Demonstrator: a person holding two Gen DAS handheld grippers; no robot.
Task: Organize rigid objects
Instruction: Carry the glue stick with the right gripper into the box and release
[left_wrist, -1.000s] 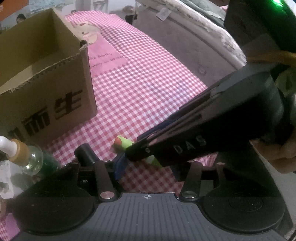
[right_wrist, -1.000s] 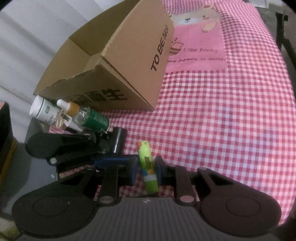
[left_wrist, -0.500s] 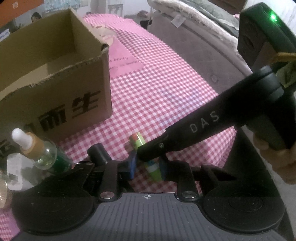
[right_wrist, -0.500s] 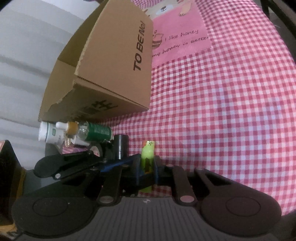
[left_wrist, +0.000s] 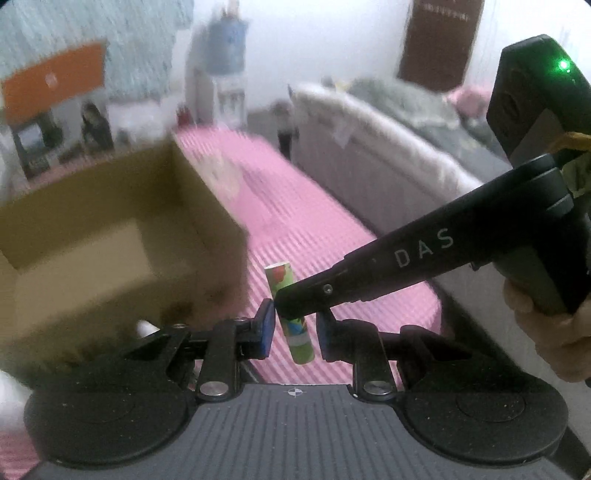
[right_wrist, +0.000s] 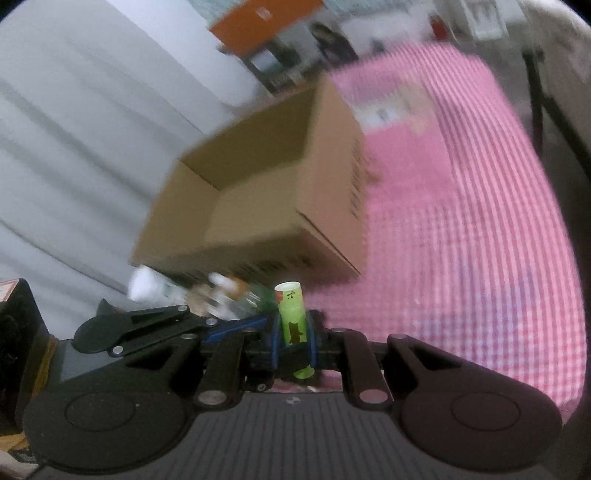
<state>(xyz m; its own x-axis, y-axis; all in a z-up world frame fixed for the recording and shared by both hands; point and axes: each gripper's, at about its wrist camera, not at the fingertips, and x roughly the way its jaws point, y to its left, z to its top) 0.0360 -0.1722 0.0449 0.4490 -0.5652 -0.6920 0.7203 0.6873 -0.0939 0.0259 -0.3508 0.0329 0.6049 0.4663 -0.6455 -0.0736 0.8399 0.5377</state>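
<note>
The green tube is off the table, clenched at mid-length by the right claw; the blue pads press both its sides in the right wrist view. The left claw is drawn in as narrow as it goes around the tube's lower part; the pads sit tight on either side, and I judge it to be gripping too, though blur makes contact hard to confirm. The right claw's arm crosses in from the right, held by a person's hand.

What matters next is where the cardboard box lies; it stands on the table far and to the left of the tube, open side up, with its near wall between the tube and the hollow. The tube's long axis runs close to upright, its capped top leaning slightly to the far left, towards the box; the lower end points back to the cameras. The left claw is on the box's side and looks the nearer of the two.

Several small bottles lie blurred at the foot of the near wall, left of the tube; a low path would probably brush them, so the tube likely needs to clear the rim first.
</note>
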